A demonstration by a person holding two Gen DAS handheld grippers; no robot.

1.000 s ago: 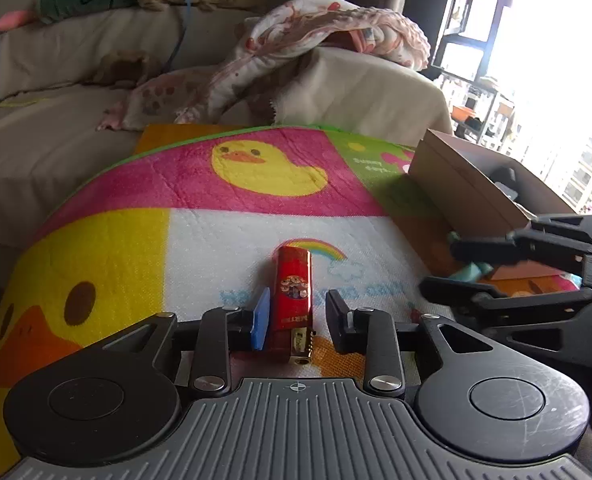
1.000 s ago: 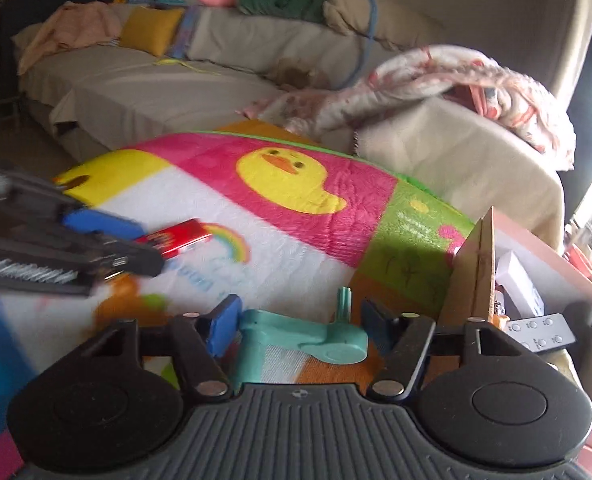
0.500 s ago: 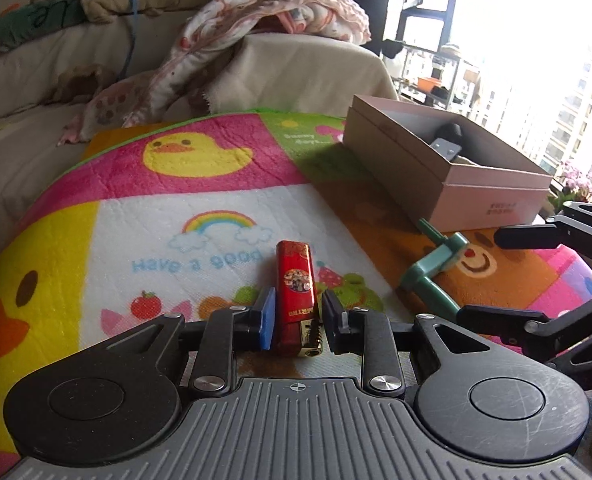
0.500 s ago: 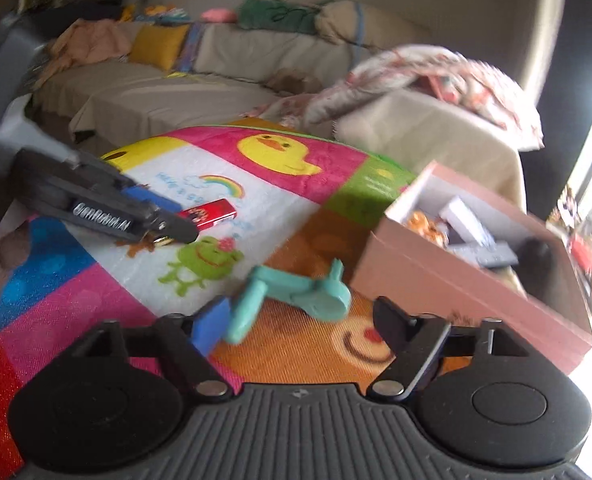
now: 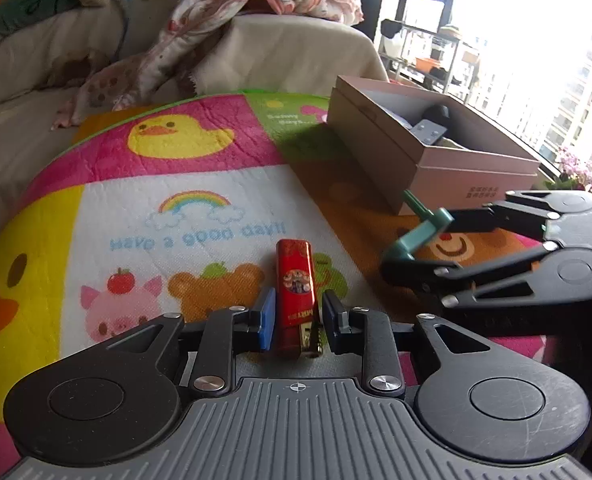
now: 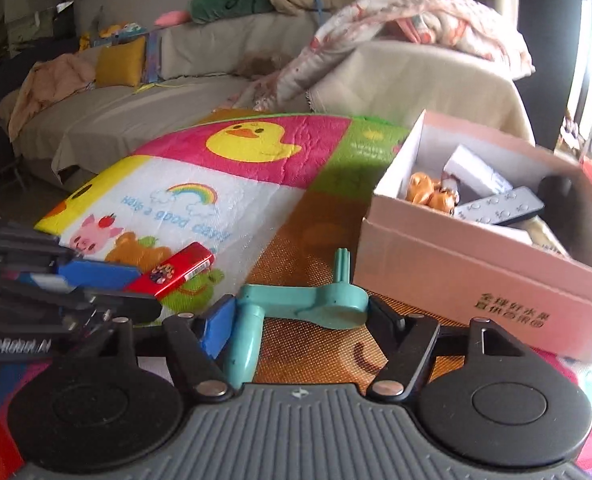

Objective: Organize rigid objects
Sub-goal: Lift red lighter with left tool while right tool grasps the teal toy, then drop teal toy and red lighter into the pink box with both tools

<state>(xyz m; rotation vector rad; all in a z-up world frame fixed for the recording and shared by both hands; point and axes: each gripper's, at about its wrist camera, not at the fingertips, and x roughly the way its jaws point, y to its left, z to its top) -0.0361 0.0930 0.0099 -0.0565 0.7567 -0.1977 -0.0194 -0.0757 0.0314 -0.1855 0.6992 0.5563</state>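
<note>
We had the patchwork play mat [image 5: 199, 204] spread before us, with the pink box [image 6: 484, 272] on its right side, already holding a remote and small items. Our right gripper [image 6: 300, 316] lay nearest it, fingers spread wide around the teal handle [image 6: 316, 304], apparently unclenched, its long arm crosswise between them. Our left gripper [image 5: 296, 320] bracketed the red lighter [image 5: 296, 280], pointing straight ahead, jaws not quite touching.
</note>
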